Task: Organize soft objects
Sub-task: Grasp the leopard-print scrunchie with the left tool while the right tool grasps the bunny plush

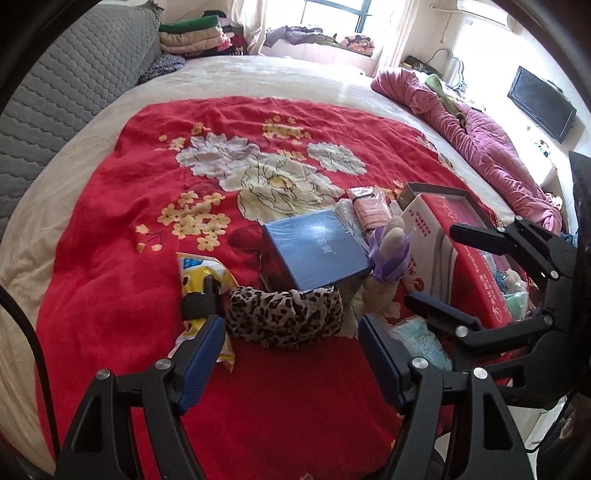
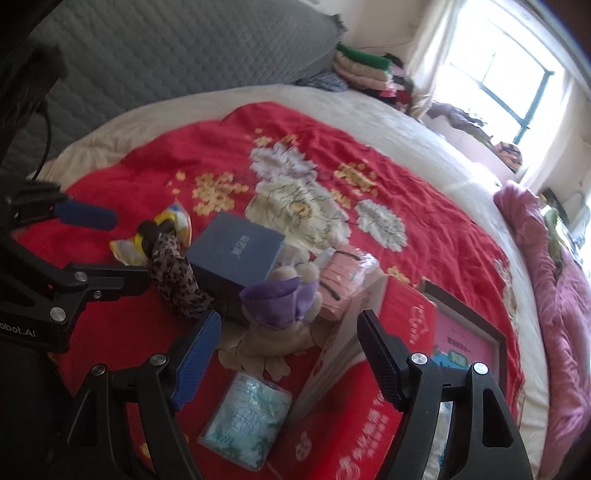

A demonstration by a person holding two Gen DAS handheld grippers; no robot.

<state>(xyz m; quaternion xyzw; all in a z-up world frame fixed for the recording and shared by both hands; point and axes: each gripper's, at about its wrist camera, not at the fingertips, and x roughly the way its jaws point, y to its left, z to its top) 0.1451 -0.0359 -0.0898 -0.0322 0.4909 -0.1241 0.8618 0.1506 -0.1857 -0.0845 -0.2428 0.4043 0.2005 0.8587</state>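
Observation:
A leopard-print cloth [image 1: 284, 317] lies bunched on the red floral blanket [image 1: 110, 258], just ahead of my left gripper [image 1: 291, 354], which is open and holds nothing. Left of the cloth is a yellow packet [image 1: 199, 269] with a black strap over it. A beige plush toy wrapped in purple cloth [image 2: 280, 295] leans against a blue box [image 2: 236, 251]. My right gripper [image 2: 288, 347] hangs open above the plush and a pale green tissue pack [image 2: 247, 417]. A pink wrapped packet [image 2: 343, 280] lies behind the plush. Each gripper shows in the other's view: the right gripper [image 1: 430, 265], the left gripper [image 2: 131, 248].
A red cardboard box [image 2: 369, 406] stands open to the right of the plush, with a dark-framed pink tray [image 2: 465, 332] behind it. A pink quilt [image 1: 480, 140] lies along the bed's right edge, folded clothes [image 1: 195, 33] at the far side, and a grey quilted headboard [image 1: 74, 92] on the left.

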